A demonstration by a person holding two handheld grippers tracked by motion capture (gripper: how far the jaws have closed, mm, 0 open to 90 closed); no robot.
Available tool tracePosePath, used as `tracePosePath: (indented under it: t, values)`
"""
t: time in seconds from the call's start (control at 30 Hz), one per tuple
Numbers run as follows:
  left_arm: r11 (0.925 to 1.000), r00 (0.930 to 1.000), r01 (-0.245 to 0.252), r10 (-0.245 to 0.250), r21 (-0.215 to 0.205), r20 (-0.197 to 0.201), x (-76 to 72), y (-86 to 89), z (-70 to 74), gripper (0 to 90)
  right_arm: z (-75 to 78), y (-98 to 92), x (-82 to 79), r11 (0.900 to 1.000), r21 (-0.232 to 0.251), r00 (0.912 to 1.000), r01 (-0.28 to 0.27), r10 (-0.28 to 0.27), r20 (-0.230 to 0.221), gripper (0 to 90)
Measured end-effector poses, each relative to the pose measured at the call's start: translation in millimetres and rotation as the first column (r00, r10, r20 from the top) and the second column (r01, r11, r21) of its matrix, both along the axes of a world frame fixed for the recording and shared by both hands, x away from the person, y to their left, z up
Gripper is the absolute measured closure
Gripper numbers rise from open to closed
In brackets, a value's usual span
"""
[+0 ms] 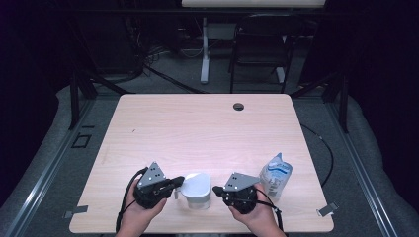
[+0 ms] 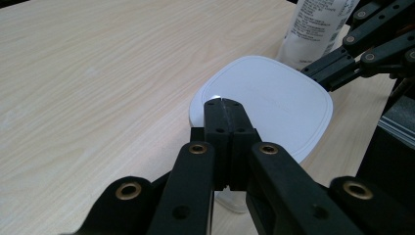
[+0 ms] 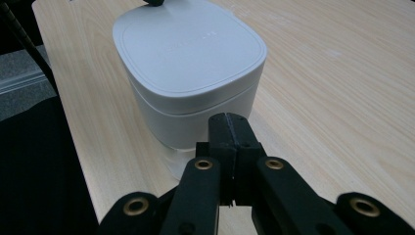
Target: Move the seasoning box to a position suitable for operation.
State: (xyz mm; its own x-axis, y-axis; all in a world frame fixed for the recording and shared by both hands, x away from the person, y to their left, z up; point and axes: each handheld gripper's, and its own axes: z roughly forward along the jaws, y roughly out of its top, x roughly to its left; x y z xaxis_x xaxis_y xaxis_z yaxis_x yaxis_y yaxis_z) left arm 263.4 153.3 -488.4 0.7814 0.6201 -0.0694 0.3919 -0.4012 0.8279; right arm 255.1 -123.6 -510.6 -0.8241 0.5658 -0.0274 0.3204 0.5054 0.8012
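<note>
A white square container [image 1: 197, 196] with a rounded white lid [image 2: 274, 105] stands near the table's front edge, between my two grippers. My left gripper [image 1: 179, 180] is shut with nothing between its jaws, and its tips [image 2: 222, 103] rest over the lid's near edge. My right gripper [image 1: 216, 189] is shut too. Its tips [image 3: 229, 119] sit low against the container's side wall [image 3: 195, 122], just under the lid [image 3: 188, 51]. The right gripper's black linkage [image 2: 357, 54] reaches in past the far side of the lid.
A soft white refill pouch with blue print [image 1: 275, 175] stands just right of my right hand, and the pouch [image 2: 318, 27] rises behind the container. The pale wooden table [image 1: 197, 123] has a cable hole [image 1: 238, 106] at the back. A chair and desk legs stand beyond it.
</note>
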Motion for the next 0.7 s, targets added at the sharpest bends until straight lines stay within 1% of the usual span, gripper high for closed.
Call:
tracePosePath:
  t: [0.23, 0.7]
  values:
    - [1.0000, 1.0000, -0.001, 0.001, -0.006, -0.001, -0.1, 0.3, -0.4, 90.0, -1.9, 3.2, -1.3, 1.000, 0.005, 0.9999, -0.013, 0.013, -0.004, 90.0]
    - [0.9998, 1.0000, 0.003, -0.003, -0.019, -0.003, 0.2, 0.9, -1.5, 90.0, -1.0, 3.2, -2.7, 1.000, 0.010, 0.9999, -0.012, 0.012, -0.001, 90.0]
